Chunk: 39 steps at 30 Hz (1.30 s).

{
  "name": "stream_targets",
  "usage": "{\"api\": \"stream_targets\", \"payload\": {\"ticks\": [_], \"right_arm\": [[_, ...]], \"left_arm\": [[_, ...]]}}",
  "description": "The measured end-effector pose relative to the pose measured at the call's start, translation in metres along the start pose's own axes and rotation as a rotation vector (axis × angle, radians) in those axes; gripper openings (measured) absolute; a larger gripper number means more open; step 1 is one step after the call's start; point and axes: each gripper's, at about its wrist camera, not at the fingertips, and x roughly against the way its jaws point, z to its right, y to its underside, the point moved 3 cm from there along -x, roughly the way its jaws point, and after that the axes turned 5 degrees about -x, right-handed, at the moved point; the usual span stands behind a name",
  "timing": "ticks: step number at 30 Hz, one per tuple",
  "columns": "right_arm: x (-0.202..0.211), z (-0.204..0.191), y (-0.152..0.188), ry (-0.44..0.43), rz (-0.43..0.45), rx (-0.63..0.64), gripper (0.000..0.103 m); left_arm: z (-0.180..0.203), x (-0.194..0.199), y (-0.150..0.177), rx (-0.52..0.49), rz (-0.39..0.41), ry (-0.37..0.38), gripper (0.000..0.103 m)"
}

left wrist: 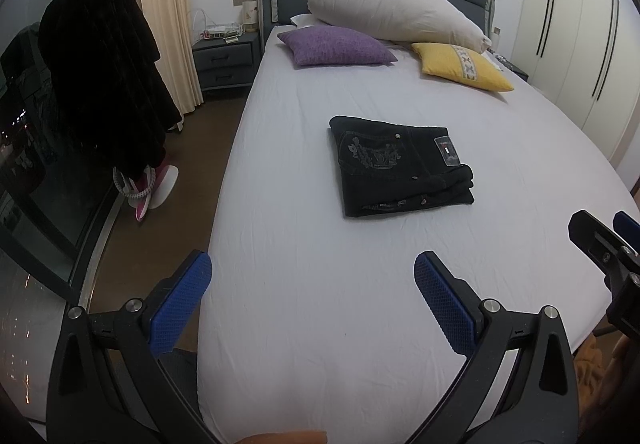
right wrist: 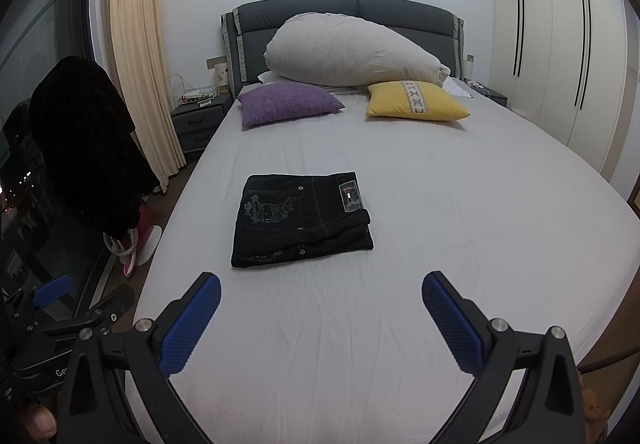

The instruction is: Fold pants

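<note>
Both grippers, left [left wrist: 313, 284] and right [right wrist: 321, 304], jaws spread empty, well short of folded pants [right wrist: 301, 219].

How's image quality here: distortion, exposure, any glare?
Left wrist: strong fisheye bowing of the bed, dark vignette corners, city lights glinting in the window, black pants sharp. Right wrist: same bowing, flat dim light, soft shadows, the dark garment crushed to black.

Dark pants [left wrist: 401, 167] lie folded in a compact rectangle, embroidered pocket up
</note>
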Motion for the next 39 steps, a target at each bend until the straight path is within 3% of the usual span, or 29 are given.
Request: {"api": "stream_targets", "payload": {"ticks": [39], "right_arm": [[0.0013,-0.0016,0.0049,-0.003,-0.008,0.003,0.103]], "left_arm": [[-0.0002,0.0020,0.0027,0.001,-0.005,0.006,0.103]]}}
